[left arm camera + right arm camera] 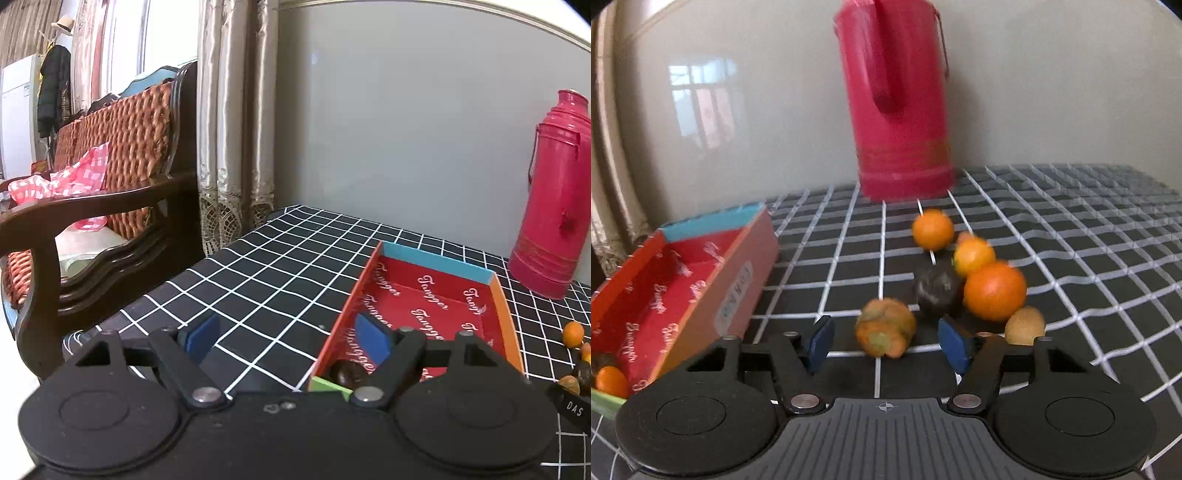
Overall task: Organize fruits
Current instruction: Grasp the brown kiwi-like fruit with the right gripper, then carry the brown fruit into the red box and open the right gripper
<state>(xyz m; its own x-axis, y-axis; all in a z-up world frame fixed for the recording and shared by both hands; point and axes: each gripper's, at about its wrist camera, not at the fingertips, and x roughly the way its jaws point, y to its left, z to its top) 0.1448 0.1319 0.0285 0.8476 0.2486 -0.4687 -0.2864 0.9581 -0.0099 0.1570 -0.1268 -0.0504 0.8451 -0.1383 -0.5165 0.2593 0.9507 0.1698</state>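
Observation:
A red cardboard box with a blue far end stands at the left; it also shows in the left wrist view. A small orange and a dark fruit lie in its near end. Several loose fruits lie on the checked tablecloth: a mottled orange-green fruit, a dark fruit, oranges and a kiwi. My right gripper is open, with the mottled fruit between its blue pads, apart from them. My left gripper is open and empty over the box's left wall.
A tall pink thermos stands at the back against the grey wall, behind the fruits. A wooden sofa stands beyond the table's left edge. The black checked cloth covers the table.

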